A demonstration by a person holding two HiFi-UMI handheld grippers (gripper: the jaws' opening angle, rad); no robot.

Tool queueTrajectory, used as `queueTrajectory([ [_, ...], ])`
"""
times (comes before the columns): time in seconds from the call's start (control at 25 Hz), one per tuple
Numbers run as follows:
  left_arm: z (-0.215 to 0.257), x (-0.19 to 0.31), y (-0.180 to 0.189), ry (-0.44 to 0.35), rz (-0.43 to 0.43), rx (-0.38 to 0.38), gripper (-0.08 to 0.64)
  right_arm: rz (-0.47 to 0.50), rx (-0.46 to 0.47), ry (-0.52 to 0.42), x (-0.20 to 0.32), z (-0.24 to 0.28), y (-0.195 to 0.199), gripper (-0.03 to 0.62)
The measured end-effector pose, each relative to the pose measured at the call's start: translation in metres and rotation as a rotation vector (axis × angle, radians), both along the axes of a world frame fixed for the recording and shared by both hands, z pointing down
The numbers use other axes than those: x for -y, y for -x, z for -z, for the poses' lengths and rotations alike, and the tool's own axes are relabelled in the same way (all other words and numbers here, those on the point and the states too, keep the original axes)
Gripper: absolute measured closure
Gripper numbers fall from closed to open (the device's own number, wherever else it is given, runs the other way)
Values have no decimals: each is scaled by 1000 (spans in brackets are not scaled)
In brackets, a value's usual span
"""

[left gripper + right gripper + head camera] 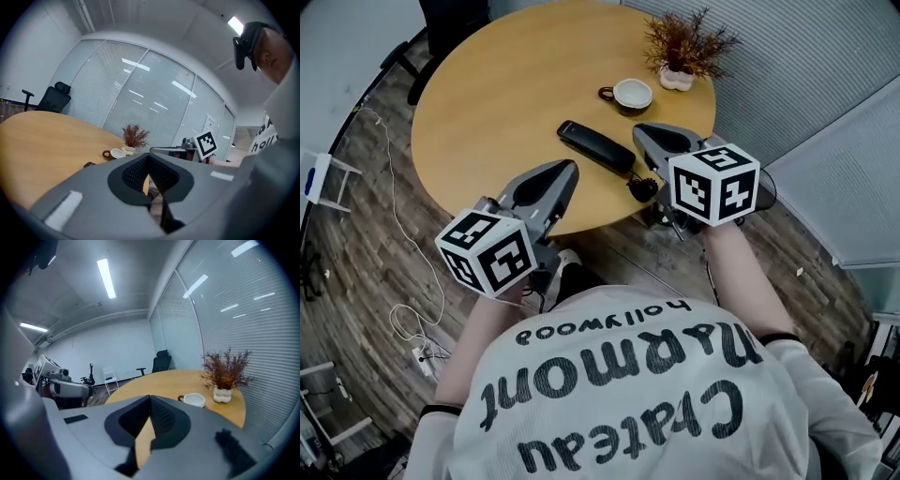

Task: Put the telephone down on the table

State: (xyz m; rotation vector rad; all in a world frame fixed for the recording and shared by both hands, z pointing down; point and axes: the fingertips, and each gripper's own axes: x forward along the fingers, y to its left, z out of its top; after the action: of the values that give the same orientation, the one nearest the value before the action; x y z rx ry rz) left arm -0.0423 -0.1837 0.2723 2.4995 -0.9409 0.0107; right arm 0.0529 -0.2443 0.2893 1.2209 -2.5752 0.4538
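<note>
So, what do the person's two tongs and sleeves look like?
Both the left tongs and right tongs are grey wedges with black ribbed pads. Each carries a white cube with black square markers. The shirt is pale with dark lettering, dark-edged sleeves.

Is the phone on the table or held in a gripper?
On the table: the telephone lies flat, held by neither the left gripper nor the right gripper, both shut, empty.

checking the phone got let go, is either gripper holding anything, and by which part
Nothing is held. The left gripper and right gripper are shut, empty; the telephone lies on the table.
</note>
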Motion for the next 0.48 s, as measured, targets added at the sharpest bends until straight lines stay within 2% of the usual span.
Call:
queueTrajectory([
  [0.08, -5, -13, -7, 9, -1, 10, 554, -29, 1, 26, -12, -10, -17, 577],
  [0.24, -21, -31, -16, 12, 31, 83, 554, -72, 52, 76, -31, -24, -49, 577],
  [0.36, -29, -42, -18, 27, 70, 87, 554, -83, 61, 92, -41, -30, -65, 577],
  [0.48, -37, -51, -19, 44, 103, 90, 552, -58, 30, 94, -50, -34, -73, 577],
])
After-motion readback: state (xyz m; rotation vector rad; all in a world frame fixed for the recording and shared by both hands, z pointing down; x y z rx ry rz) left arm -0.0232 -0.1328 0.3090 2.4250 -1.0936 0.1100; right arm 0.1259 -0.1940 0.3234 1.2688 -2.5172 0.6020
